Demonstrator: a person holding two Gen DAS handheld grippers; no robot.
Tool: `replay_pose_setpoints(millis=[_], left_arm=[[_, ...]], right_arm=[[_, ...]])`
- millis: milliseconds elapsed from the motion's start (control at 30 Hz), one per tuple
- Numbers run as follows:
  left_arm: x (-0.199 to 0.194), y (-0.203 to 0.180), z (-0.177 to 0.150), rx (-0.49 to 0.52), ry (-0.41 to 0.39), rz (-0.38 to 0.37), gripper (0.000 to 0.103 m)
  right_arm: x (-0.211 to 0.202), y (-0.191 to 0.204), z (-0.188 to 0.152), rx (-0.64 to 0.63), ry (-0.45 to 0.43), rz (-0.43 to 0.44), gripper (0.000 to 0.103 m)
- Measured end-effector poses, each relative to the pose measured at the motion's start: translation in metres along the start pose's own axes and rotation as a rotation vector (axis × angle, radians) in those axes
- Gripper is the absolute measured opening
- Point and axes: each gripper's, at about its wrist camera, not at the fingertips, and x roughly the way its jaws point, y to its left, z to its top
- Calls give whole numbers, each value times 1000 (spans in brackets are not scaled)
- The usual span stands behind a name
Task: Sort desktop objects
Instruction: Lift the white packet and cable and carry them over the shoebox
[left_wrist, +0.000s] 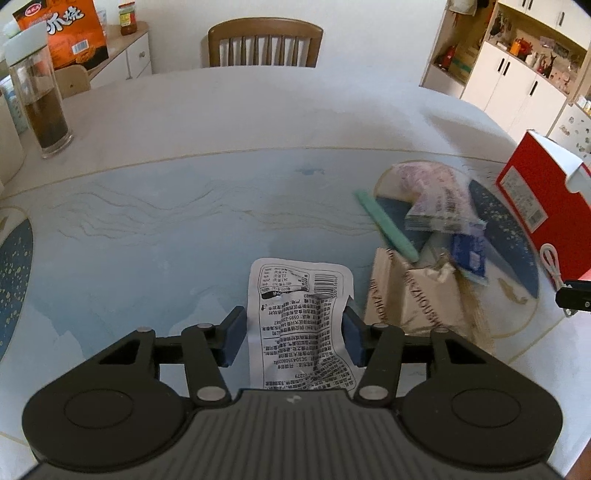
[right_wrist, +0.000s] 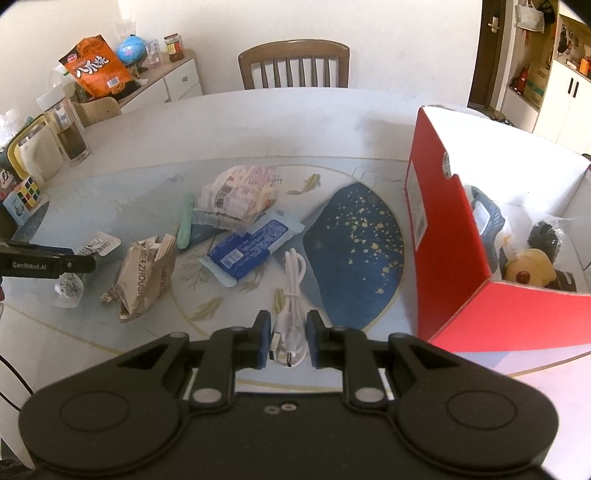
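Note:
A white printed wrapper (left_wrist: 299, 317) lies lengthwise between the blue pads of my left gripper (left_wrist: 293, 332), which press its edges so that it buckles. In the right wrist view that gripper (right_wrist: 48, 264) sits at the far left across the wrapper (right_wrist: 98, 243). My right gripper (right_wrist: 288, 339) is shut on a coiled white cable (right_wrist: 293, 280) whose plugs hang between the pads. Between the two grippers lie a crumpled brown paper bag (right_wrist: 144, 277), a green stick (right_wrist: 184, 221), a pink snack packet (right_wrist: 240, 192) and a blue packet (right_wrist: 251, 243).
An open red box (right_wrist: 443, 236) stands at the right with several things inside. A tall glass bottle of dark liquid (left_wrist: 40, 103) and a colour cube (right_wrist: 27, 192) stand at the left edge. A wooden chair (left_wrist: 264, 44) faces the table's far side.

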Motion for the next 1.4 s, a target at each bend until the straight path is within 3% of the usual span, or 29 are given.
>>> replay_pose_setpoints(millis=[600,867,1400], left_arm=[[-52,-56,27,64,-77,-98,53],[-63,-107,44,120,-138,-139,54],[-46,-223,75,203,-158,-215,54]], right_arm=[[-48,-30,10,47,-50,15,20],[-69,-56,13,65,-78,14,20],[-95,-140,20,70,-101,-18,20]])
